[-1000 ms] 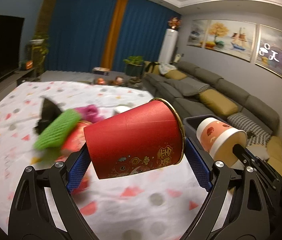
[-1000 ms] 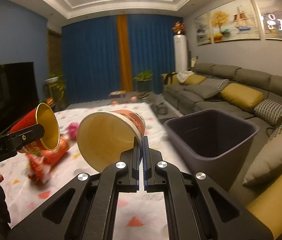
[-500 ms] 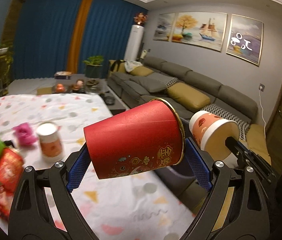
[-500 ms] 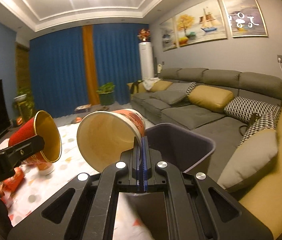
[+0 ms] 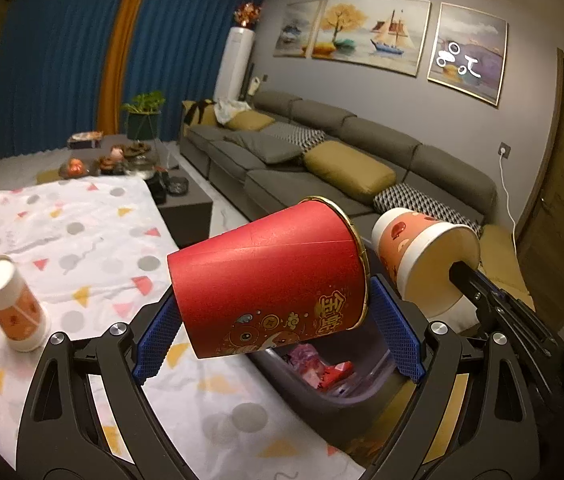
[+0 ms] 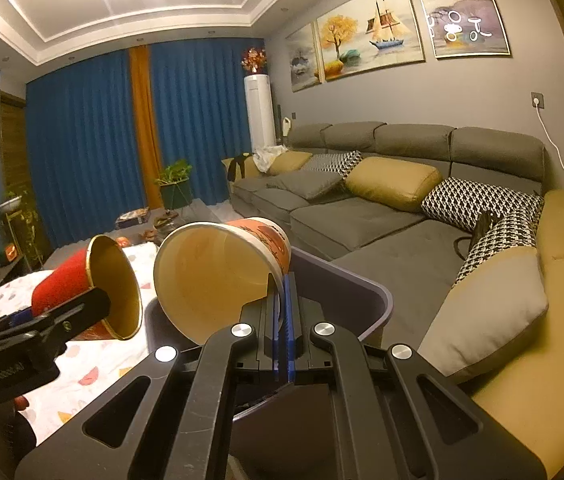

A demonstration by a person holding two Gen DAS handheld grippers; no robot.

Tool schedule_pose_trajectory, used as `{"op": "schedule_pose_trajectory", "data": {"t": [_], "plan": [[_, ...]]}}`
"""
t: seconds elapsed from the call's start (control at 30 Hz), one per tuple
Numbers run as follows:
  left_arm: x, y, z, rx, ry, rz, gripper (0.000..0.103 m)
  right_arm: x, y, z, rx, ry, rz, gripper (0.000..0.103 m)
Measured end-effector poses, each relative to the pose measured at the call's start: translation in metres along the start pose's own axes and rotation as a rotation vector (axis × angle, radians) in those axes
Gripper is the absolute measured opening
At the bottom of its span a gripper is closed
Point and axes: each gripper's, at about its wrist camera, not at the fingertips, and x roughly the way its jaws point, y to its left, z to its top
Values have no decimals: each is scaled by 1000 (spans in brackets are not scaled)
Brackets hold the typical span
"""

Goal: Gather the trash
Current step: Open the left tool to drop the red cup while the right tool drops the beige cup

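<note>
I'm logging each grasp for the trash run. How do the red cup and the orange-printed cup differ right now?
The red cup is clamped across its body between the left gripper pads; the orange-printed cup is pinched by its rim wall in the right gripper. The red cup is red with a gold rim and lining; the orange-printed cup has a white rim and plain pale inside. Both lie tilted sideways by the bin.

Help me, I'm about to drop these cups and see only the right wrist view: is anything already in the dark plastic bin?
Observer: Yes, pink and red wrappers lie at the bottom of the dark plastic bin.
Operator: How is the red paper cup held?
Observer: The red paper cup lies sideways; the left gripper has its jaws clamped across the wall.
Operator: Any trash left behind?
Observer: A white-capped orange cylindrical canister stands on the patterned tablecloth.
</note>
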Motion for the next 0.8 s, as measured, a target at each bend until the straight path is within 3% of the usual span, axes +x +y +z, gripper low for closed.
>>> {"op": "schedule_pose_trajectory", "data": {"t": [0.27, 0.8], "plan": [[33, -5, -1, 10, 48, -12, 88, 21, -5, 0, -9, 35, -14, 4], [59, -4, -5, 1, 109, -36, 89, 46, -13, -2, 10, 92, -21, 4]]}}
